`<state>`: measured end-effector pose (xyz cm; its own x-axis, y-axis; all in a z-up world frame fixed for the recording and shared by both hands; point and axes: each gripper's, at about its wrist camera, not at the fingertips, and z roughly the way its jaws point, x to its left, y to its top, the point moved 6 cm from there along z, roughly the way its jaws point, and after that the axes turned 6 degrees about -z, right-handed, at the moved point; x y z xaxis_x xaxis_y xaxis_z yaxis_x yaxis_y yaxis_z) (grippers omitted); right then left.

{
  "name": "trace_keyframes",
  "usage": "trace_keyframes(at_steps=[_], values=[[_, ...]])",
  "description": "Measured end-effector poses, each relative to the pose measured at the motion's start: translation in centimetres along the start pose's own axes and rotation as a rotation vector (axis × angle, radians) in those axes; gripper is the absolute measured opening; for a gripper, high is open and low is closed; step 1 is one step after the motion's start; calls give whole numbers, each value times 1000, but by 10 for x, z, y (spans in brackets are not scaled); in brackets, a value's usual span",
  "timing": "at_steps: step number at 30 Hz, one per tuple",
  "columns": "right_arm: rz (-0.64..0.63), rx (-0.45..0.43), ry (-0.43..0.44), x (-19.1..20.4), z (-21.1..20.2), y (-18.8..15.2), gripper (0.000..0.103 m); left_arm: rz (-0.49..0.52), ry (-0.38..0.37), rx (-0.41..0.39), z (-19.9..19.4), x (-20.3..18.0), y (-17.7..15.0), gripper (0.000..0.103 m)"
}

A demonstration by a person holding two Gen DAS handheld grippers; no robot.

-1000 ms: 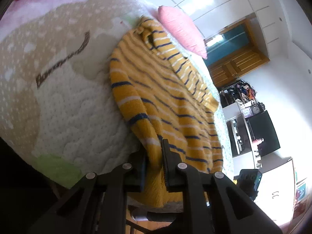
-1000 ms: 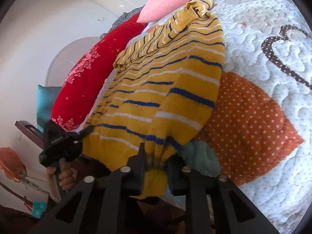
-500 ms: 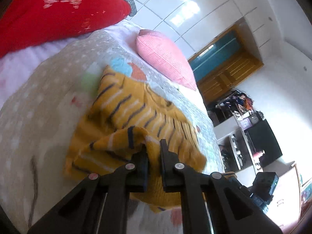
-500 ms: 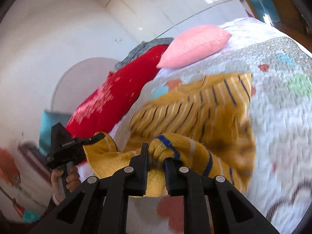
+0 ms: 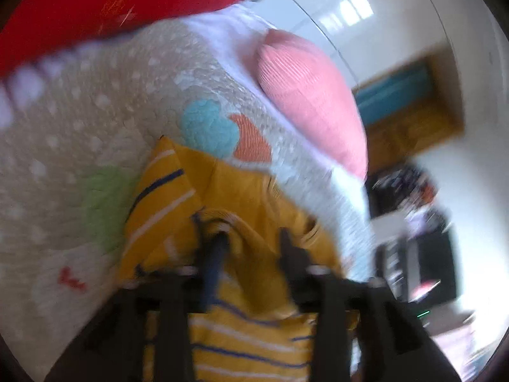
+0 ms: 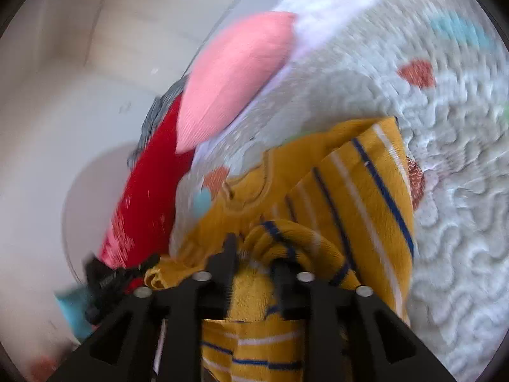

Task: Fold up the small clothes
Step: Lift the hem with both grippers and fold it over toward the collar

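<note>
Now, from your left: the left gripper [image 5: 251,238] has carried its hem corner of the yellow striped sweater [image 5: 178,191] up the quilt [image 5: 95,102], and its jaws are opening. A second ago they were clamped on that bunched edge; now they stand apart, knit between them but not pinched. The red pillow [image 5: 111,3] and pink pillow [image 5: 305,95] lie beyond.

On your right, same story: the right gripper [image 6: 254,254] has swept forward too, and its jaws are opening. A roll of sweater [image 6: 366,191] hem sits between them; whether the pads press it, blur won't let you tell, though the gap looks loose.

The garment lay flat and long a second ago. It now lies doubled on the quilt [image 6: 445,127], hem brought up over the collar end. That reads as the bottom-to-top fold landed, with release under way.
</note>
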<state>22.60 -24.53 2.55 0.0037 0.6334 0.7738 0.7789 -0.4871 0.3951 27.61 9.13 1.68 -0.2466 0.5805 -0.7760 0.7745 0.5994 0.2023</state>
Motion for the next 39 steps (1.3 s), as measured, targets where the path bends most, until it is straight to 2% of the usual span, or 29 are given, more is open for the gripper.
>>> trace_keyframes(at_steps=[1,2,3,7,10,13,19,23,27,31,34,39], values=[[60,-7,14,-10,7,8,41,-50,-26,-18,0,5,8,56],[89,-14,13,-16,10,13,54,-89,-40,-46,-1,11,17,64],[117,-29,9,-23,13,19,60,-114,-47,-68,-3,15,24,68],[172,-66,-4,-37,17,41,63,-120,-30,-89,-9,27,40,69],[116,-57,-36,-32,10,51,63,-43,55,-77,-18,36,36,69],[37,-53,-50,-24,-18,53,65,34,123,-71,-37,45,23,69],[-50,13,-87,-32,-90,18,69,141,146,-34,-83,67,-16,79],[-74,54,-139,-51,-124,-17,76,176,157,9,-92,79,-41,82],[-16,101,-111,-70,-119,-50,76,150,103,72,-81,86,-61,84],[13,110,-45,-72,-99,-67,76,165,97,68,-65,87,-68,84],[-24,95,-53,-66,-83,-66,76,170,85,56,-55,87,-66,86],[-71,66,-55,-56,-51,-52,76,202,40,65,-32,77,-58,94]])
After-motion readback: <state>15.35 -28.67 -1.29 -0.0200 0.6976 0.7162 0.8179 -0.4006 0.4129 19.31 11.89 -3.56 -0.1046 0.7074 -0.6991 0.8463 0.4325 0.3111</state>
